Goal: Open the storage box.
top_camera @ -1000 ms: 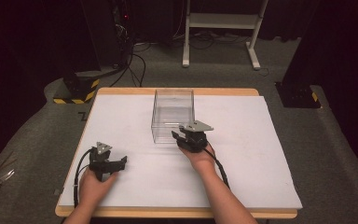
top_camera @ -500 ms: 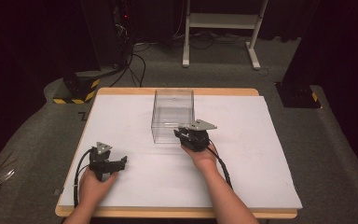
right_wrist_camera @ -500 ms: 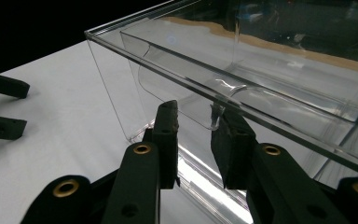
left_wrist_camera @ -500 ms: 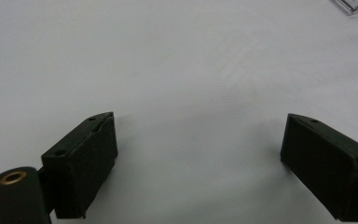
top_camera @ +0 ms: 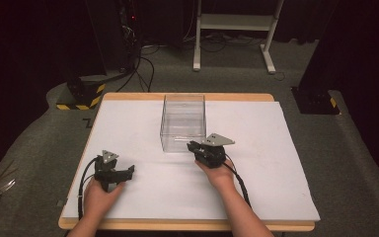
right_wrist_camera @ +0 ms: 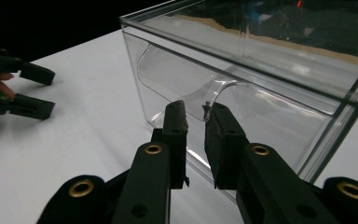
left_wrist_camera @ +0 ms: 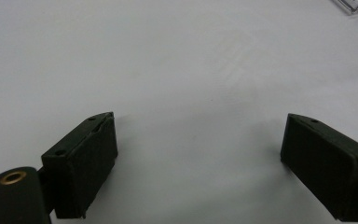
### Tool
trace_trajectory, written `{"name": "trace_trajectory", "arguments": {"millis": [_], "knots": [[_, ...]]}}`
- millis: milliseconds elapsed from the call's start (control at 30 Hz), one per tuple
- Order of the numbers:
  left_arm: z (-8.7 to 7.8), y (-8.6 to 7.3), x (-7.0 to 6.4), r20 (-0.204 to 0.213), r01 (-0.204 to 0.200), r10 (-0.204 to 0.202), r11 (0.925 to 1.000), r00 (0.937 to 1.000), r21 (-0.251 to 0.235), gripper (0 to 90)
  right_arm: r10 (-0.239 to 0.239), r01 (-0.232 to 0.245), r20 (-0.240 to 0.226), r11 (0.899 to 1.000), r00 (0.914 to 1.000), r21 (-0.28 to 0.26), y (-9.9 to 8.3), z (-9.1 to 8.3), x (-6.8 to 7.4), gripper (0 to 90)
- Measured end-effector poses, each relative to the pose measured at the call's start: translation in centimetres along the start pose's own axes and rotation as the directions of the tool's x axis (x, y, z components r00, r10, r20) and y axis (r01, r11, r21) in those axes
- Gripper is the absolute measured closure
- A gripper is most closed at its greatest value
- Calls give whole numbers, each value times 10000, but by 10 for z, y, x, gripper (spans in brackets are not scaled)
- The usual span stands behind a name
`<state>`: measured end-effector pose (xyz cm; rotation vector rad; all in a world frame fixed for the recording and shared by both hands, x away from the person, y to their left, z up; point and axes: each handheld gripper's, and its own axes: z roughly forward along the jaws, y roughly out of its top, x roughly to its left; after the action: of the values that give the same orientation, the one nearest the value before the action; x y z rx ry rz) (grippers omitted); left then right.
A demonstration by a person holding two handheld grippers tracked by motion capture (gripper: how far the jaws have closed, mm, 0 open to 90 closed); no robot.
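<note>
Right gripper having edged toward 3 o'clock, jaws pinching clear box handle, left gripper resting wide open at 8 o'clock.

Two black grippers, left gripper and right gripper, with brass screw holes, grey triangular top plates, black cables; bare forearms.
</note>
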<state>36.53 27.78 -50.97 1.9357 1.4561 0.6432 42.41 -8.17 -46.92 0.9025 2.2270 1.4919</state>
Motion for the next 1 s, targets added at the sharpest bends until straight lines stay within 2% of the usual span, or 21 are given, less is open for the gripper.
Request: {"name": "trace_trajectory", "arguments": {"millis": [133, 233, 533, 800, 900, 967, 1000], "knots": [[0, 0, 0, -2, 0, 0, 10000, 10000, 2, 112, -58, 58, -52, 10000, 10000, -58, -5, -9, 6, 799], [0, 0, 0, -3, 10, -10, 10000, 10000, -5, 112, -58, 57, -34, 9999, 10000, -106, -6, -16, 8, 730], [0, 0, 0, 0, 6, -6, 10000, 10000, 1, 112, 70, -69, -142, 10000, 9999, 66, -4, -11, 4, 606], [0, 0, 0, -1, 2, -2, 10000, 10000, 1, 112, -50, 51, -562, 10000, 9984, 15, -2, -2, 6, 620], [0, 0, 0, 1, 6, -6, 10000, 10000, 0, 112, -69, 63, -634, 9999, 9980, -93, 0, -1, 6, 658], [0, 0, 0, -2, -1, 1, 10000, 10000, -3, 111, -128, 127, -560, 9999, 9983, -20, 1, 0, 5, 723], [0, 0, 0, 2, 2, -2, 10000, 10000, -3, 112, -82, 80, -686, 10000, 9976, -24, 0, 0, 4, 738]]}}
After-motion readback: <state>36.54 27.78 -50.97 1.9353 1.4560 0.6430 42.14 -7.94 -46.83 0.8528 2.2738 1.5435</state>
